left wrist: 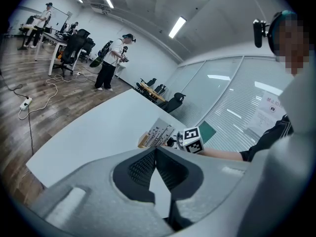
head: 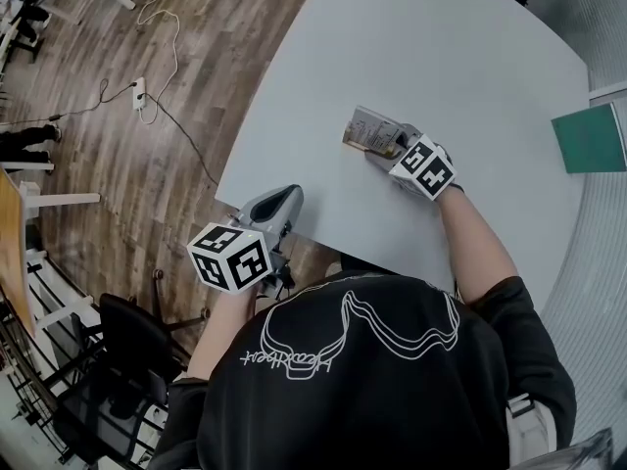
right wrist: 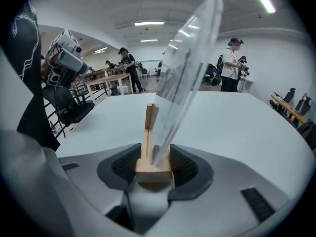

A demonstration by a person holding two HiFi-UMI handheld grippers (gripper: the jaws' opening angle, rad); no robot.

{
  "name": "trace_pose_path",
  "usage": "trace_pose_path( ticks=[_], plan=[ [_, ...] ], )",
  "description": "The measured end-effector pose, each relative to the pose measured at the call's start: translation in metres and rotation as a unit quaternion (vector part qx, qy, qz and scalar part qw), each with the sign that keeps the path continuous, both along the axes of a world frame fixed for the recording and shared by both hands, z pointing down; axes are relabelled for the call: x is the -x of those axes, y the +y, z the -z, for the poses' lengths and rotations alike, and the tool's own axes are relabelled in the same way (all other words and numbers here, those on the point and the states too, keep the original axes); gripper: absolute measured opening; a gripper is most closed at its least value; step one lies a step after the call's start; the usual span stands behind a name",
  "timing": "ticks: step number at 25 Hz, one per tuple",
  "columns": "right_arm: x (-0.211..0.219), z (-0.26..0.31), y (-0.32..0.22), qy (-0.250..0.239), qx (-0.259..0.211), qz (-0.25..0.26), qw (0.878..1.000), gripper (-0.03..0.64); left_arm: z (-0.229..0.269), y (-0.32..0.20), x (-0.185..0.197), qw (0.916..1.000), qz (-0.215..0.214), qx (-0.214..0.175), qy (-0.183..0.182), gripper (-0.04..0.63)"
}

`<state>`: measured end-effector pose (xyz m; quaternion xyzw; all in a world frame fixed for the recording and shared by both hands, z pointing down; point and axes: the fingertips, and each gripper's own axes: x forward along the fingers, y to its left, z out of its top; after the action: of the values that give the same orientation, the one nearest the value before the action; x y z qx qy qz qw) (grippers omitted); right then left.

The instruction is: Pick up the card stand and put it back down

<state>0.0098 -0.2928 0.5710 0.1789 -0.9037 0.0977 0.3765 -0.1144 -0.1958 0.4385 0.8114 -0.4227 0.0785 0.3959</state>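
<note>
the left gripper (head: 284,199) hovers at the near edge of the bench (head: 421,57), jaws clenched together on nothing. further right, the right gripper (head: 387,150) has its jaws grasping the card stand (head: 367,130) by its wooden base, low over the bench.

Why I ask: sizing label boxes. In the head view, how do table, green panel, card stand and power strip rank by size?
1. Table.
2. Green panel, cut by the edge.
3. Card stand, partly hidden.
4. Power strip, though it lies farther away.
</note>
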Motion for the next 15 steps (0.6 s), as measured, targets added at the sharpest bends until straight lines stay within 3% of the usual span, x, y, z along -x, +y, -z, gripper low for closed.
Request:
trace_pose_path(
  ticks=[15],
  plan=[
    [-0.001,-0.006,0.002,0.003,0.007,-0.026,1.000,0.199,0.002,0.031,0.013,0.9998,0.012,-0.005,-0.017,0.012]
  ],
)
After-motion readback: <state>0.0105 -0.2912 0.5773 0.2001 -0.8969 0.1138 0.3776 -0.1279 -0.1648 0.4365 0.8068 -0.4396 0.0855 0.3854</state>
